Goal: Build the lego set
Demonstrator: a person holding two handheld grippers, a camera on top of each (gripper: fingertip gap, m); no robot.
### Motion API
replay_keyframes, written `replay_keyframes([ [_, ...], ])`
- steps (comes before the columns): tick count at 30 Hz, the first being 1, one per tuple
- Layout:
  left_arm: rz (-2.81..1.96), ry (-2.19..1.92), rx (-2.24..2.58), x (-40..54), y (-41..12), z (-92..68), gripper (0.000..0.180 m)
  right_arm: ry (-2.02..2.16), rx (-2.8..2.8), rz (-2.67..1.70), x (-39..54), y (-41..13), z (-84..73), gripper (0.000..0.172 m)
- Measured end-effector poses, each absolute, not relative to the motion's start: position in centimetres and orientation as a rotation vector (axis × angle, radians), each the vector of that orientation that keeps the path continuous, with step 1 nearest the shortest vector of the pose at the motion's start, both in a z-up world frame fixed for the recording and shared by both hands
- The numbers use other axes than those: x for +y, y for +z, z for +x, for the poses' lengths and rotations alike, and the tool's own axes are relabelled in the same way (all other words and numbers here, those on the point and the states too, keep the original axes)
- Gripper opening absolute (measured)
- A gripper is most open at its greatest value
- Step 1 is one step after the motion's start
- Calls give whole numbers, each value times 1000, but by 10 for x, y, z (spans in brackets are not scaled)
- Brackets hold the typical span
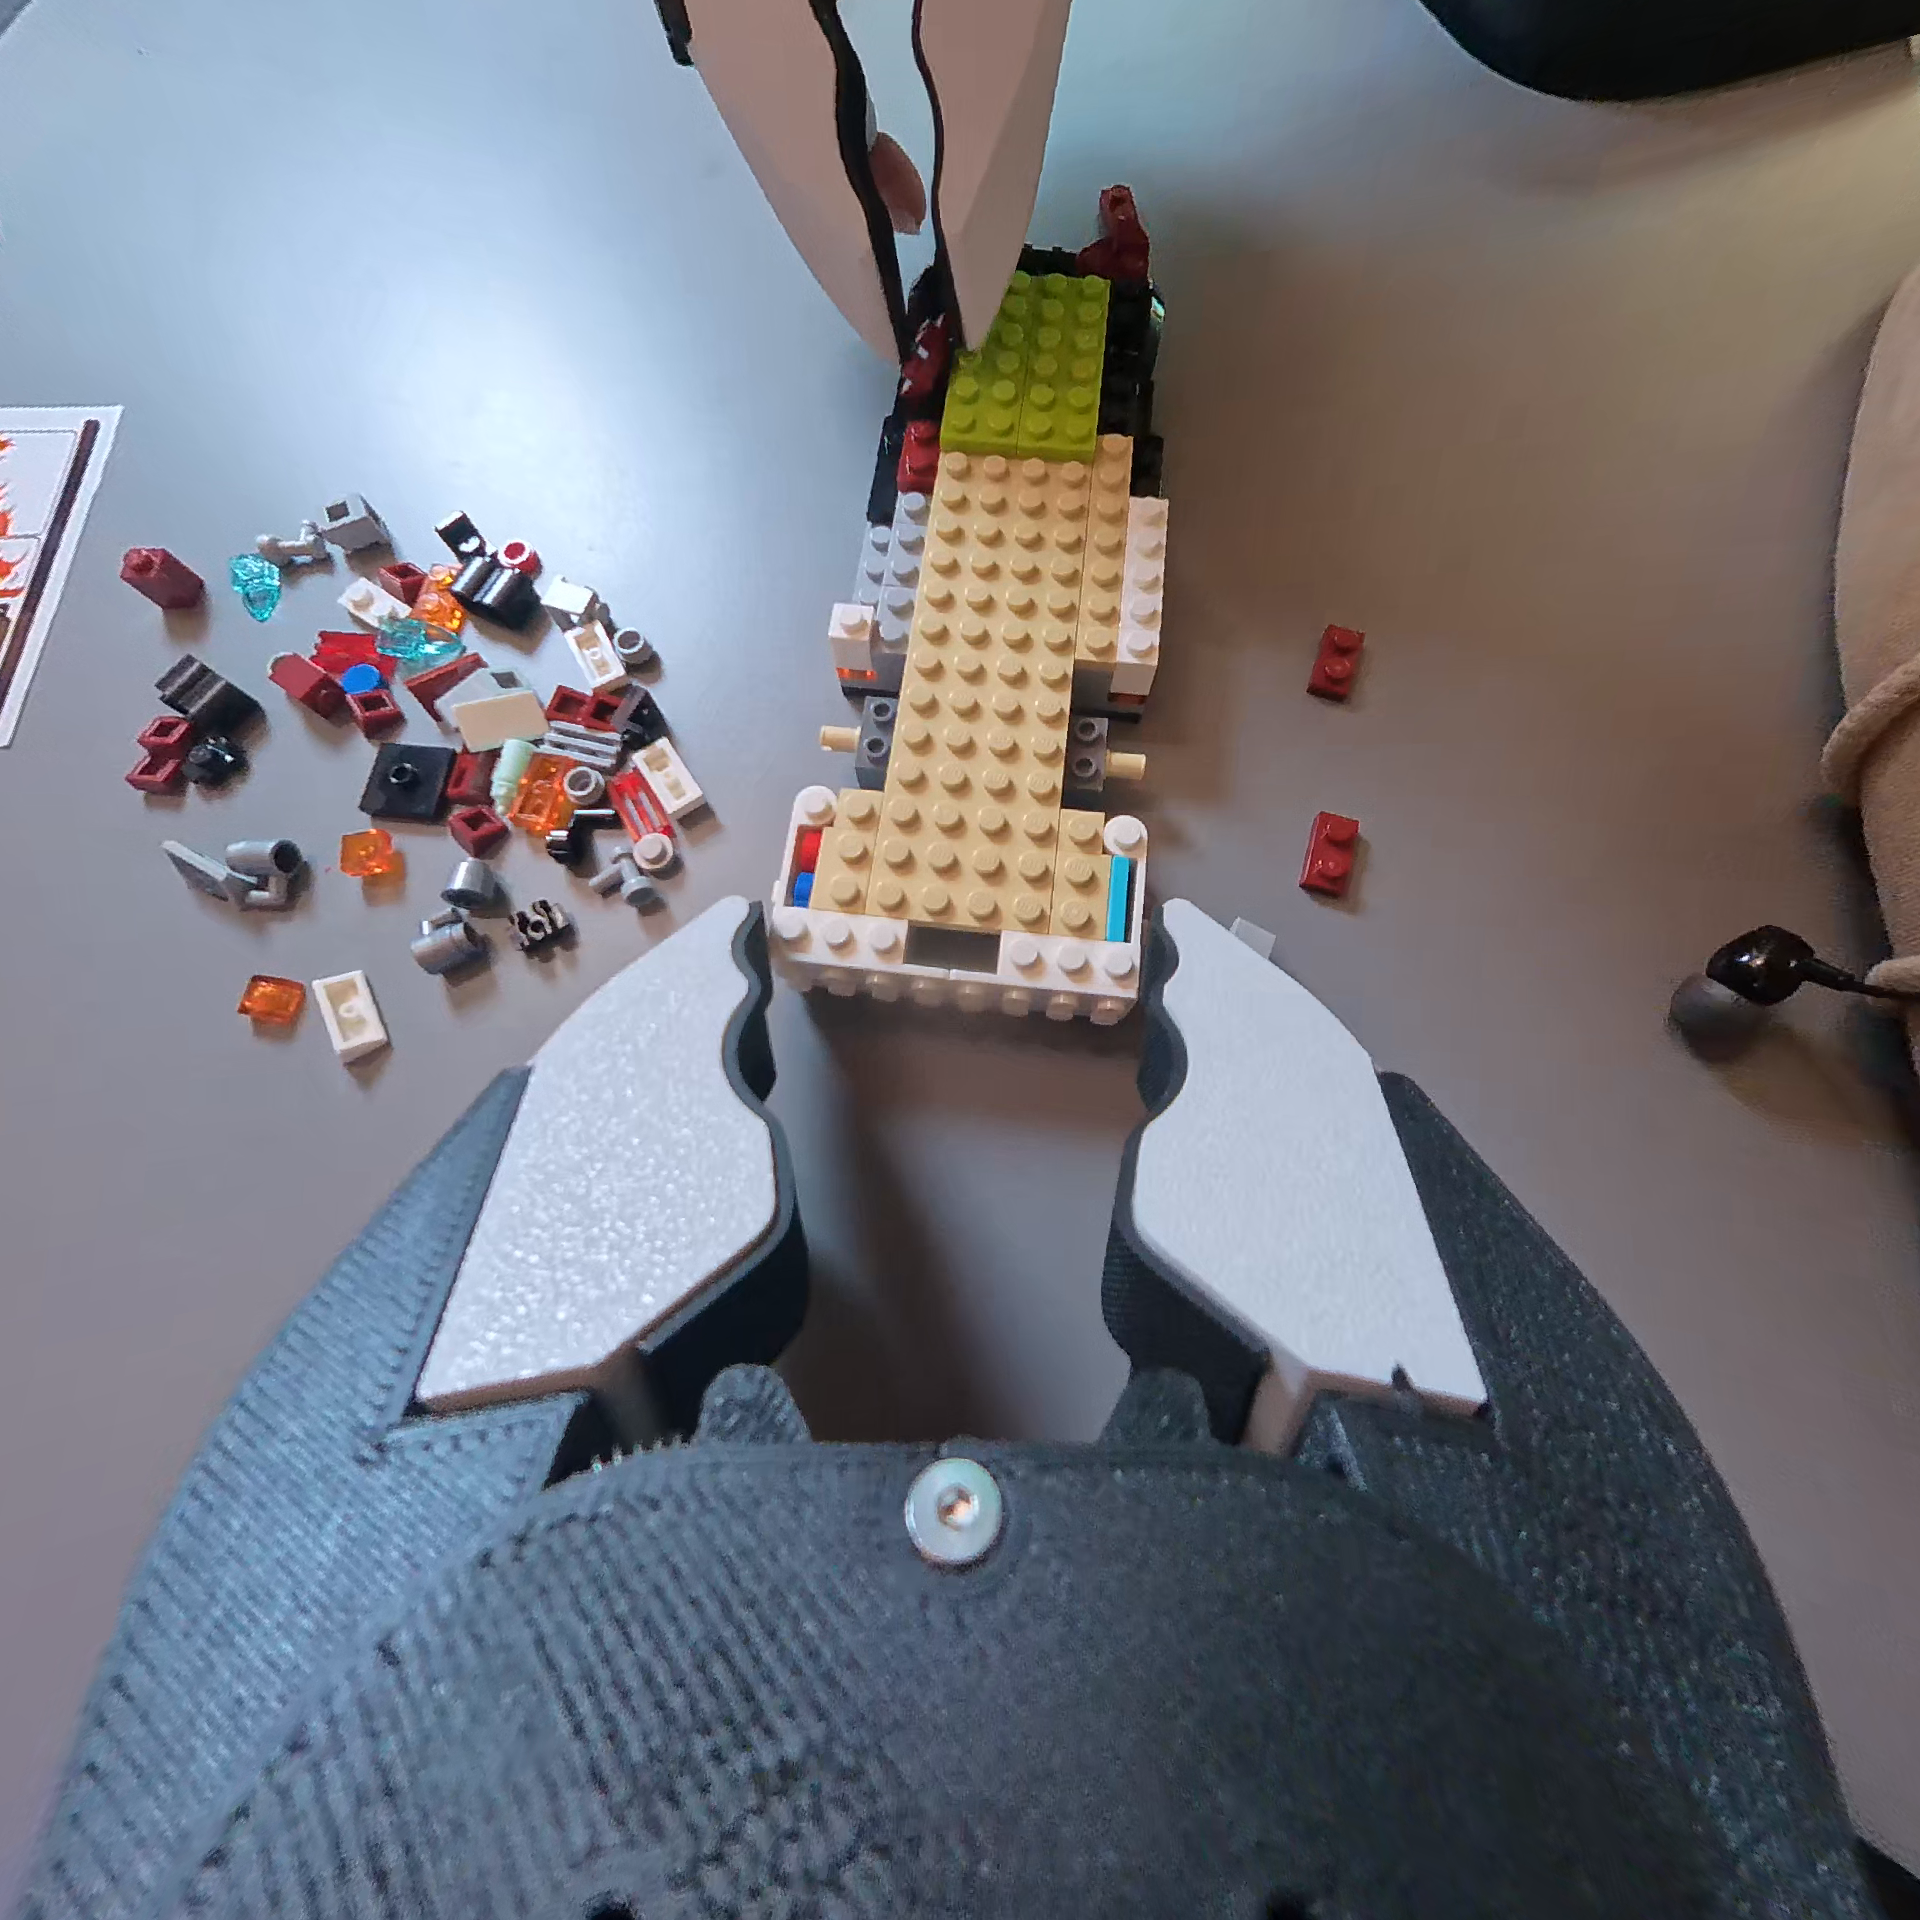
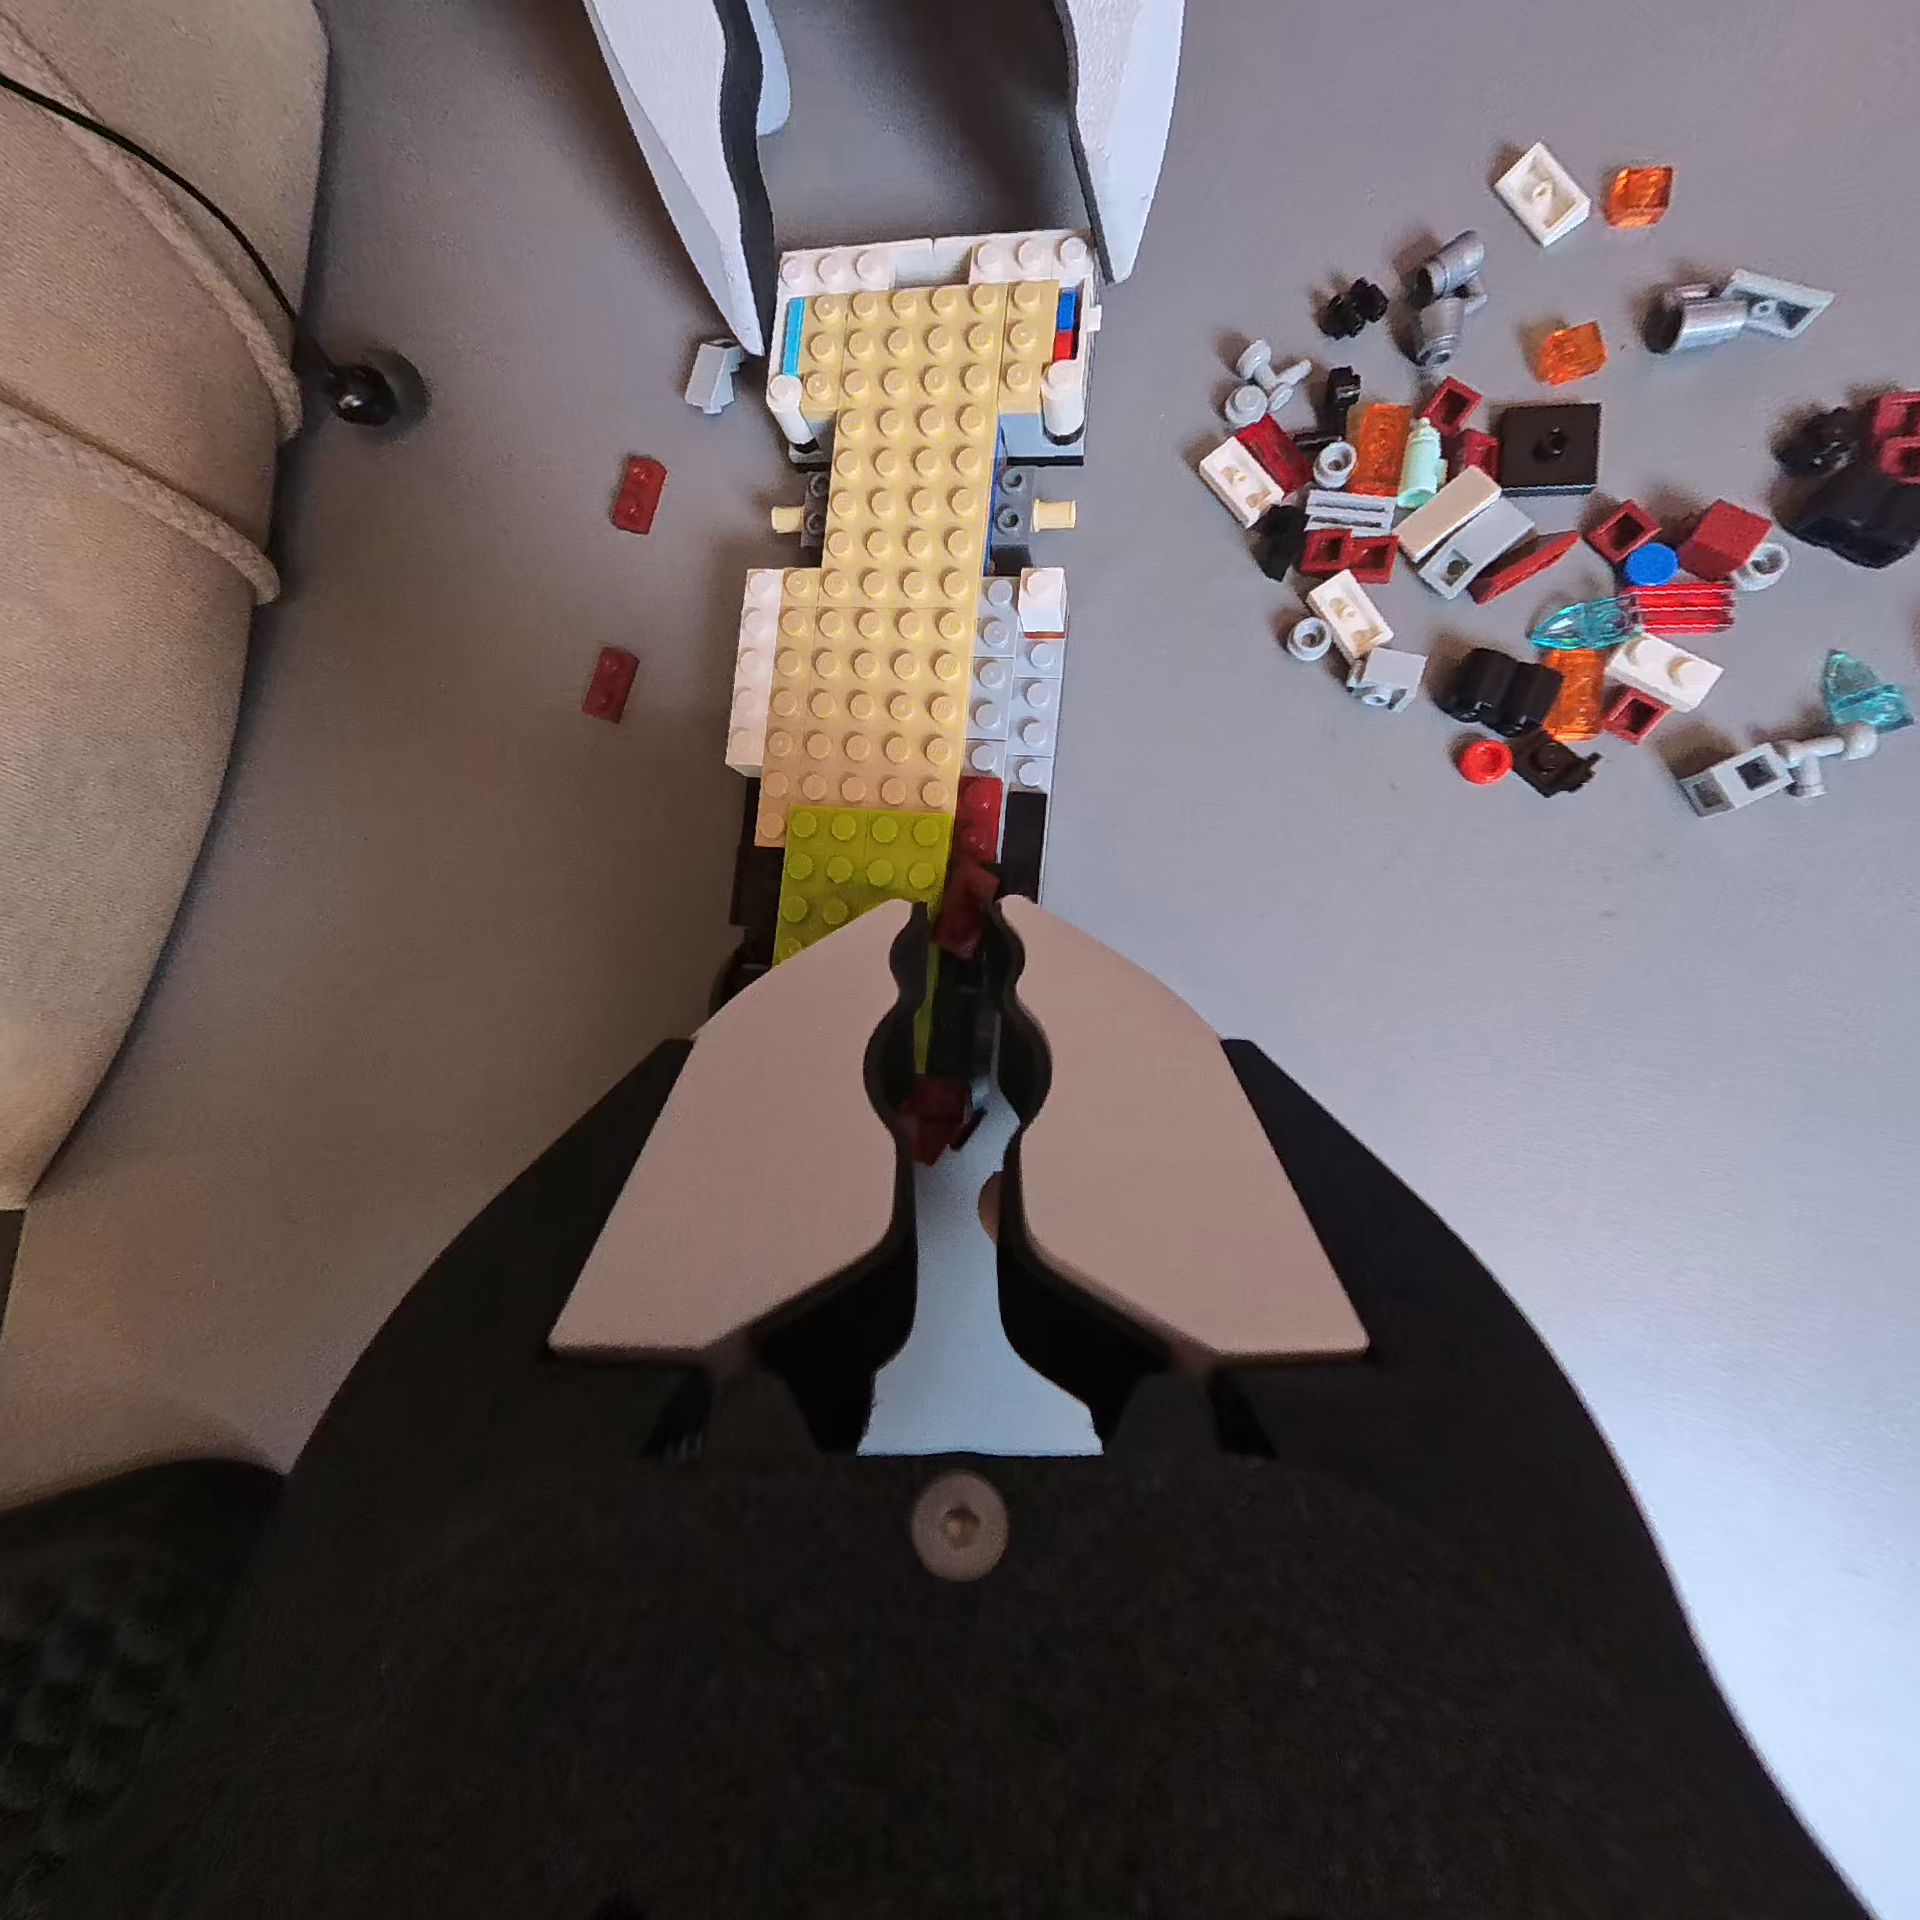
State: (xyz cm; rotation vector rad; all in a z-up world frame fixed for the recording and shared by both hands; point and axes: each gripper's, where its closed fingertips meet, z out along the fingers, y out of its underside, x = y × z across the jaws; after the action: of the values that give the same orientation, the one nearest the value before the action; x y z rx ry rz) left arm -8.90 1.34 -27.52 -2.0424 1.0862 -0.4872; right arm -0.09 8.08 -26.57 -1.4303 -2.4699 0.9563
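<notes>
**Op:** Closest to my left camera is the left gripper [image 1: 958, 925]. Its fingers are spread wide, one tip just beside each corner of the white end of the brick model [image 1: 987, 675]. I can't make out either pad pressing on it, so I'd call that straddling, not holding.

**Desk:** Where does the model lie?

**Op:** Flat on the grey table [image 1: 416, 260], running lengthwise between my two grippers. It has tan studs down the middle and lime plates [image 2: 862, 862] at the end by my right hand.

**Desk:** And the right side?

**Op:** The right gripper [image 2: 956, 914] is nearly closed, its tips pinching a small dark red piece [image 2: 964, 914]. That piece hangs over the model's edge, just beside the lime plates and in line with a red brick already seated there. I can't tell whether it touches the studs below.

**Desk:** Anything loose around it?

**Op:** A pile of loose pieces [image 1: 468, 707] in red, black, grey, white and clear orange lies on the model's left, well apart from it. Two dark red plates [image 1: 1335, 660] lie singly on its right. A small grey piece [image 2: 715, 374] sits just beside one left fingertip. A beige cushion [image 2: 125, 520] lies at the table's edge.
</notes>
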Motion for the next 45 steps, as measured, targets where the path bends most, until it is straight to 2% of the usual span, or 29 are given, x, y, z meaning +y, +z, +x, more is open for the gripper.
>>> replay_keyframes([
  [17,-2038,-490,1090,14,-276,-89,69,964,-2534,-1455,79,-262,1,15],
  [32,-2034,-495,1091,15,-277,-89,69,957,-2559,-1505,80,-265,-4,0],
  [45,-2032,-495,1092,15,-277,-88,69,817,-2612,-1448,78,-267,-4,0],
])
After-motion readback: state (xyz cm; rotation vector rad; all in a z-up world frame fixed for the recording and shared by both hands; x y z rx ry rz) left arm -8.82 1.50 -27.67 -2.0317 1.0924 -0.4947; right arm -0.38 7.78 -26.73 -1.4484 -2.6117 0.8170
